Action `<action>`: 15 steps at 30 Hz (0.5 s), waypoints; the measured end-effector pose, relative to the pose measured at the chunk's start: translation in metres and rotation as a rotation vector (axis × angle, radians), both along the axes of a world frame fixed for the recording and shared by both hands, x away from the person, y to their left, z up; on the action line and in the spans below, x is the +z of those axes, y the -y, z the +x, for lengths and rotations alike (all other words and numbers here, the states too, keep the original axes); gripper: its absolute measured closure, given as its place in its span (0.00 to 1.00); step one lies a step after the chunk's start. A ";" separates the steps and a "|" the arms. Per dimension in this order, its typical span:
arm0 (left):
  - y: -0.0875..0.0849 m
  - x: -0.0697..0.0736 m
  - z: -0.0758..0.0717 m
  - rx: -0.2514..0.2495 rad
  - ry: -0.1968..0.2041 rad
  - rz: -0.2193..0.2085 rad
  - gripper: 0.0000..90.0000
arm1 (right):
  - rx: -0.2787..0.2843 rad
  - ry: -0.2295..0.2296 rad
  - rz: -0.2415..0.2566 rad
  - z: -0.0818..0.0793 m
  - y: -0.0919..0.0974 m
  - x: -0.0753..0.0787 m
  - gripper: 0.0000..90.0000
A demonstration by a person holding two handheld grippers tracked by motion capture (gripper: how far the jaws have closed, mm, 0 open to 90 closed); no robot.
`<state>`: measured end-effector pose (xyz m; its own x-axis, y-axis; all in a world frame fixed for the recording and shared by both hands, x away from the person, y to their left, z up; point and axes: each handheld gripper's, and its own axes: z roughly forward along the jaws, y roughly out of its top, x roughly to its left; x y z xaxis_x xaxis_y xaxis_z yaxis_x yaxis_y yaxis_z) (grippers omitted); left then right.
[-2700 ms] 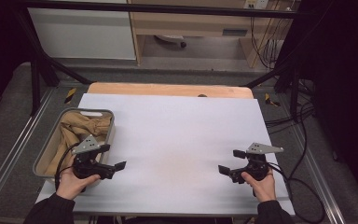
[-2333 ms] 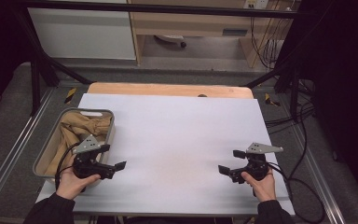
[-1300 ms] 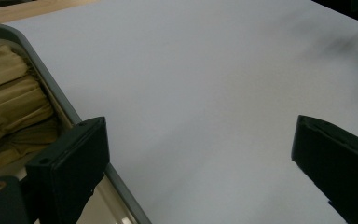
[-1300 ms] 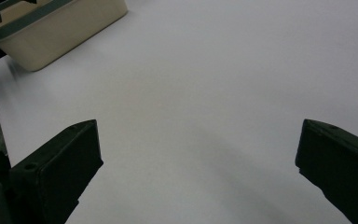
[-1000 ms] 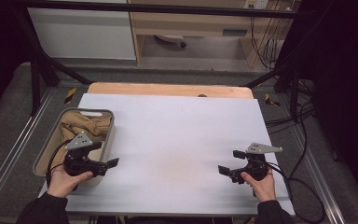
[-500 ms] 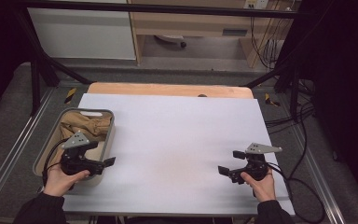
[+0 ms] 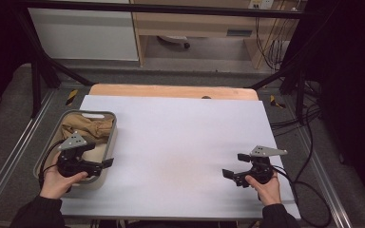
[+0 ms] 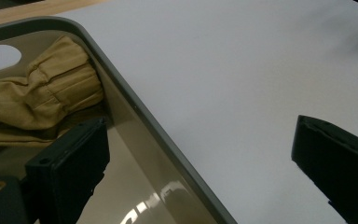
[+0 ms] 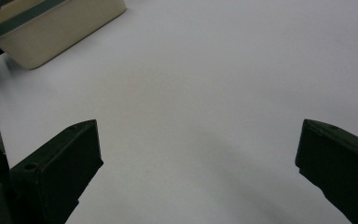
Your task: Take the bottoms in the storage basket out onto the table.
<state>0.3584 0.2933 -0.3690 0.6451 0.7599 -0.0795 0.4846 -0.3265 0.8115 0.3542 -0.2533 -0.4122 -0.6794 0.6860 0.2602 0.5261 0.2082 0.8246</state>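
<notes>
High view — left gripper: it is sitting over the near right corner of the grey bin, with its fingers spread and pointing toward the middle of the surface.
High view — tan cloth: it is lying bunched in the far half of the bin, beyond the left gripper and slightly to its left.
High view — right gripper: it is resting low over the near right part of the surface, fingers spread, well apart from the bin.
High view — nearer hand: the left hand is the closer one to the cloth by a wide margin.

Left gripper view — fingers: they are standing wide apart and straddling the bin rim; one is hanging inside the bin, the other over the bare surface.
Left gripper view — cloth: it is lying ahead of the inner finger, with its gathered cuff end close beside the bin wall; nothing is pinched.
Left gripper view — judgement: the coming move is likely calling for a turn toward the bin interior, so that both fingers are bracketing the cuff.

Right gripper view — fingers: they are standing spread over the white surface, pinching nothing.
Right gripper view — bin: it is showing far ahead at the upper left.
</notes>
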 end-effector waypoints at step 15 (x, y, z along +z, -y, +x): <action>-0.012 0.004 0.002 0.037 -0.003 0.015 0.04 | 0.000 -0.003 -0.002 0.000 -0.001 0.000 0.01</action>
